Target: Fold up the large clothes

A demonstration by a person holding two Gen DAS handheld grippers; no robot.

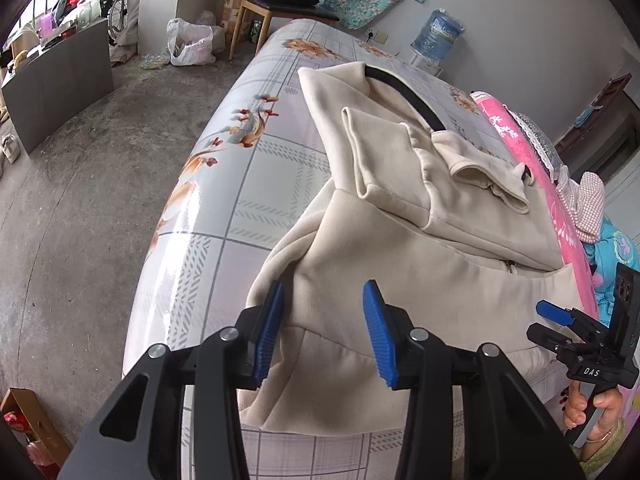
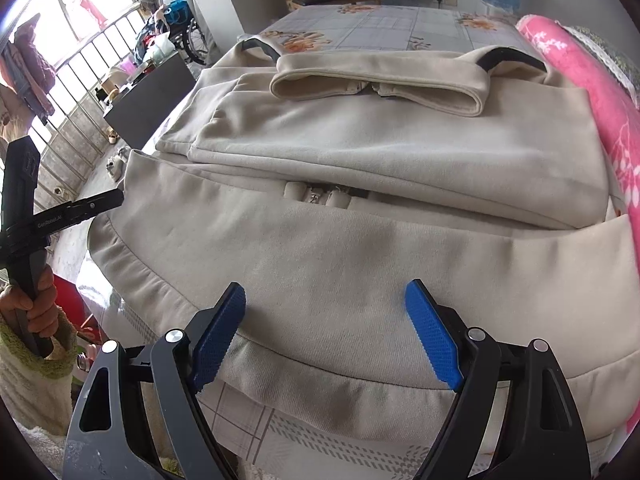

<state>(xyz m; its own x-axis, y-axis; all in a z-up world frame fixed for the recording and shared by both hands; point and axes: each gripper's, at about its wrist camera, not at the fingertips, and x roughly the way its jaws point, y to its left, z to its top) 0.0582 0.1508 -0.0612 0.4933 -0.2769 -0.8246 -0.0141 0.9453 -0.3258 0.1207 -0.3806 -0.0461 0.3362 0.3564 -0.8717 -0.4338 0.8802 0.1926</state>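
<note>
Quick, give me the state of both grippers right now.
Left gripper: open, jaws apart over the cream jacket's hem, nothing clamped.
Right gripper: open wide above the hem, holding nothing.

Cream jacket [image 2: 360, 248] on the floral tablecloth [image 2: 384, 24], open right tool [image 2: 326, 300] over its hem.

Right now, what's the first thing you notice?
A big cream fleece jacket lies partly folded across the flowered table, sleeves laid over its middle. Both blue-padded hand-held grippers, left and right, hang open above its near hem. A pink blanket lies along the right side.
</note>
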